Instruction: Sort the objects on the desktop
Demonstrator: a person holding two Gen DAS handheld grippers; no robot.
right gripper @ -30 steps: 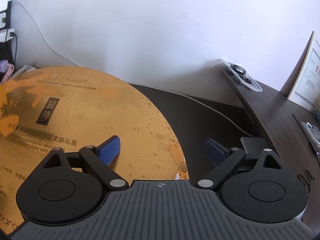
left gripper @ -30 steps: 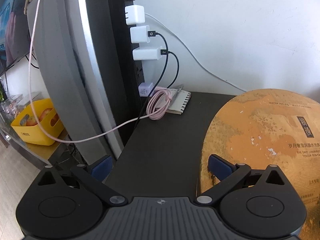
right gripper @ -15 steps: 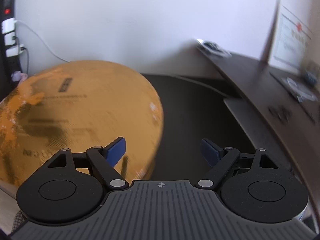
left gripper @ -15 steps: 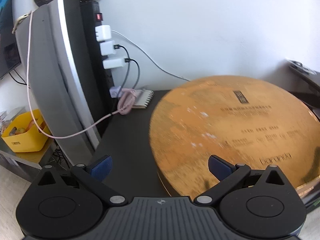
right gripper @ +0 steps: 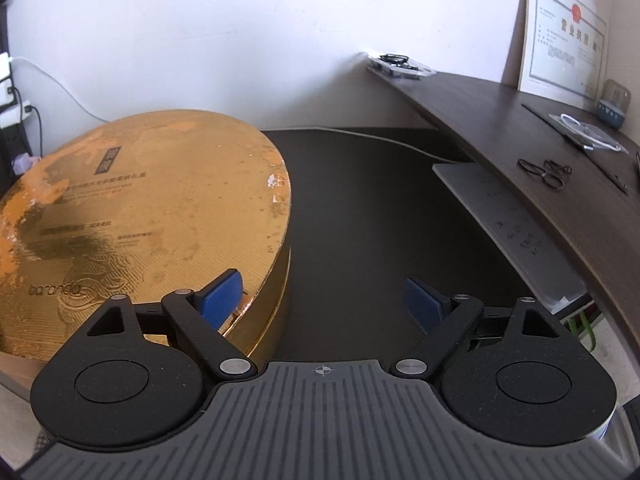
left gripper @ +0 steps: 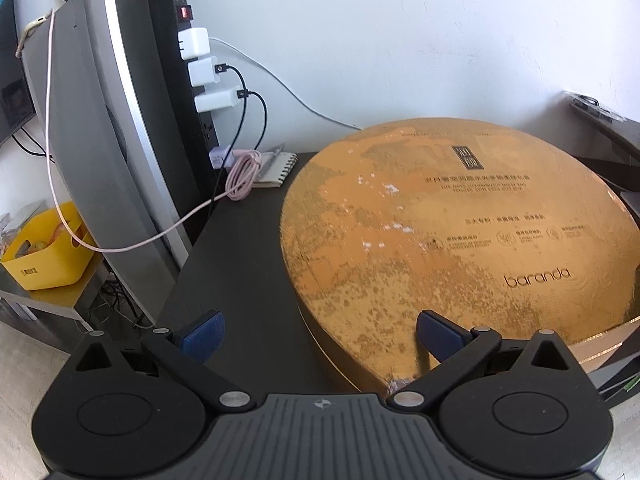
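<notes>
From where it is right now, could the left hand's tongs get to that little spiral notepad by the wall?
Probably yes. The left tongs stand open, and a strip of bare dark desk runs ahead to the spiral notepad. The big round gold box lies beside that path, though a coiled pink cable lies partly over the notepad.
</notes>
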